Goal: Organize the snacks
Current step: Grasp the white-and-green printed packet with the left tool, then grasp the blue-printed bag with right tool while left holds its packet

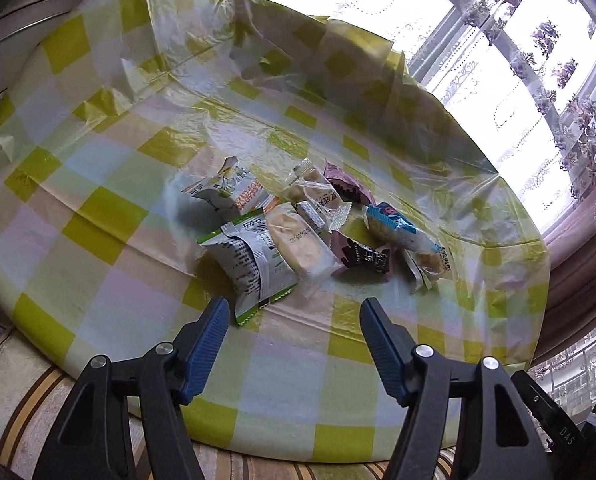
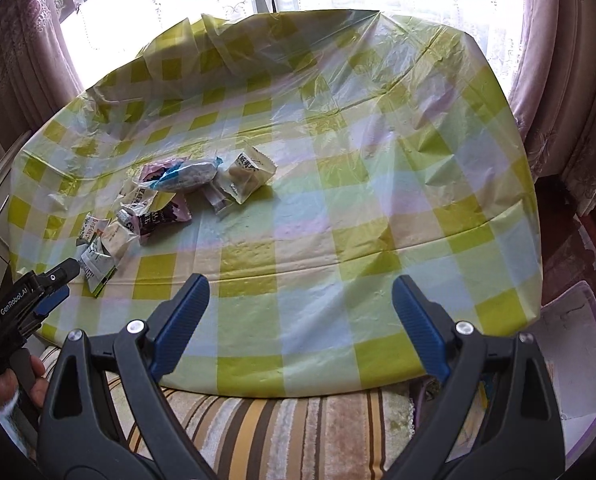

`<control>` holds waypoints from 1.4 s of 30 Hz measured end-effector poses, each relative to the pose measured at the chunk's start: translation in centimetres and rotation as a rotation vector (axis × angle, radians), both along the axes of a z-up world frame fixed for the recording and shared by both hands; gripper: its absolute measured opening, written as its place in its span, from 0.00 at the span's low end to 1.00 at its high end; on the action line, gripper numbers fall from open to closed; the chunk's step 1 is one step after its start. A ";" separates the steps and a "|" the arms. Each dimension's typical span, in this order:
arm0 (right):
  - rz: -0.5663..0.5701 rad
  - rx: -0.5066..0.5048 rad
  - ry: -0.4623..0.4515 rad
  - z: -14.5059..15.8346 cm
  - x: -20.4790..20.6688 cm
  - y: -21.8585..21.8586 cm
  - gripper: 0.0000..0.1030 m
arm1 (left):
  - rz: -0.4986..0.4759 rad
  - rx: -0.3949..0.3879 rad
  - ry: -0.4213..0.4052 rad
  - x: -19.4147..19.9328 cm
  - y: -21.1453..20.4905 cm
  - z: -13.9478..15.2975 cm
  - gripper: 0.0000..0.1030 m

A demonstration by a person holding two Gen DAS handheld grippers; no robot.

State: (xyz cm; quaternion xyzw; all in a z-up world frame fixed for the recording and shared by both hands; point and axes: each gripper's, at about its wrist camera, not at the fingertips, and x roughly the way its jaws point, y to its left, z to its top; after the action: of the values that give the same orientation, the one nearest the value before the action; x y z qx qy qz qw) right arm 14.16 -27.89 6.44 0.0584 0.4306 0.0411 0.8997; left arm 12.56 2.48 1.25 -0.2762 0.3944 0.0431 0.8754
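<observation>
Left tongs spread, hovering just short of green-edged snack packet; right tongs spread, empty. Packet looking light, crinkly, slippery; pinching sealed edge likely safest.

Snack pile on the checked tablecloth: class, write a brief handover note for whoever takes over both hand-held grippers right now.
Left hand-held gripper: open, empty, just short of the green-edged white foil packet.
Right hand-held gripper: open, empty, over bare yellow-checked plastic tablecloth.
Heap of small wrapped snacks: all in one loose pile, left of the right gripper.
Done: nothing sorted.
Left: everything.
</observation>
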 end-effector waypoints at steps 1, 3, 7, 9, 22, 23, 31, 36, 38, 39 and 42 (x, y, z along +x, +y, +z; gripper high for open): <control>0.006 -0.001 0.003 -0.1 0.2 0.3 0.91 | 0.002 -0.005 0.007 0.2 0.2 -0.2 0.66; 0.017 -0.005 0.005 -0.3 0.5 1.0 0.91 | 0.013 -0.013 0.024 0.7 0.7 -0.6 0.64; 0.035 -0.007 0.007 -0.6 1.2 2.2 0.91 | 0.034 -0.028 0.054 1.8 1.5 -1.5 0.60; 0.038 -0.009 0.006 -0.7 1.6 2.7 0.91 | 0.040 -0.036 0.067 2.4 1.8 -1.9 0.57; 0.061 -0.031 -0.011 -1.2 5.0 6.6 0.91 | 0.041 0.034 0.101 5.8 1.4 -3.1 0.44; 0.063 -0.033 -0.011 -1.3 5.4 7.0 0.91 | 0.038 0.041 0.101 5.8 1.4 -3.2 0.38; 0.083 -0.047 -0.029 -1.3 8.3 10.1 0.91 | 0.032 0.086 0.070 5.5 1.0 -3.3 0.36; 0.107 -0.087 -0.052 -0.9 10.2 12.1 0.91 | 0.033 0.082 0.059 5.2 1.0 -3.3 0.36; 0.115 -0.118 -0.059 -0.9 11.0 12.9 0.91 | 0.034 0.081 0.056 5.2 1.0 -3.3 0.36; 0.131 -0.129 -0.059 -0.8 11.4 13.3 0.91 | 0.034 0.080 0.056 5.2 1.0 -3.3 0.36; 0.152 -0.177 -0.064 -1.1 12.9 14.7 0.93 | 0.034 0.080 0.055 5.2 1.0 -3.3 0.36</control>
State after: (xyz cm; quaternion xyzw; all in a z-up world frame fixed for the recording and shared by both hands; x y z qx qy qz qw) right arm 27.02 -13.23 5.34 -0.0554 0.4070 0.0727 0.9089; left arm 17.75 3.50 -2.08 -0.2464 0.4115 0.0811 0.8737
